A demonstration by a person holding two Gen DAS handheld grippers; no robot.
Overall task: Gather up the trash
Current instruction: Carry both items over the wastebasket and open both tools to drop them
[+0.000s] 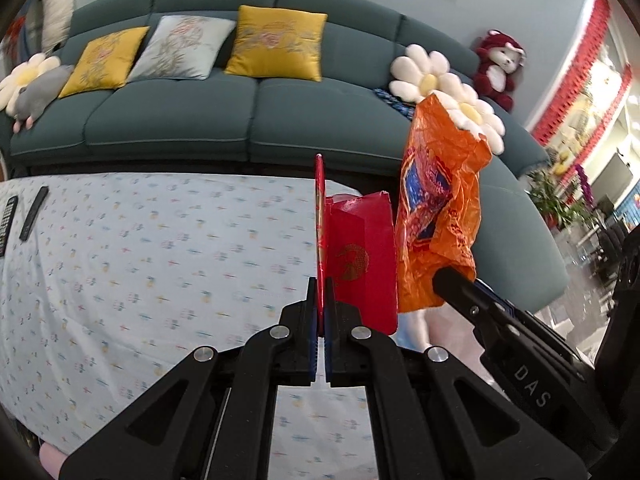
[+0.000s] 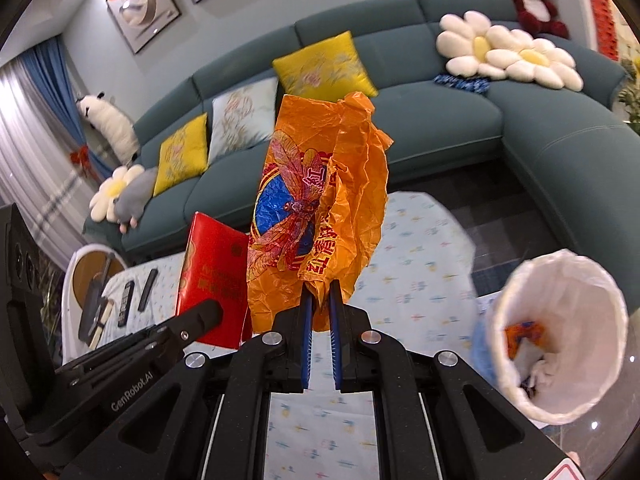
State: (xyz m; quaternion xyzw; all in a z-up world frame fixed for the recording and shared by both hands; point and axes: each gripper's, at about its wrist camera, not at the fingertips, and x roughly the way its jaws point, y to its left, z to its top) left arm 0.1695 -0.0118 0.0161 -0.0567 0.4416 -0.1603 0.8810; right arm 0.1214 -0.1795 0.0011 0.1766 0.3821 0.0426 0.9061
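My left gripper point(image 1: 321, 292) is shut on a flat red paper packet point(image 1: 362, 262) and holds it upright above the table. My right gripper point(image 2: 320, 300) is shut on a crumpled orange plastic bag point(image 2: 320, 208) with a blue and red print, also held up in the air. The two items hang side by side: the orange bag point(image 1: 440, 208) shows right of the red packet in the left wrist view, and the red packet point(image 2: 214, 280) shows left of the bag in the right wrist view. A white-lined trash bin point(image 2: 560, 320) with some trash inside stands at the lower right.
A table with a light patterned cloth point(image 1: 140, 260) lies below both grippers. Two remote controls point(image 1: 34, 212) lie at its far left. A teal sofa point(image 1: 240, 120) with cushions and plush toys runs behind the table. A small white side table point(image 2: 86, 276) stands at the left.
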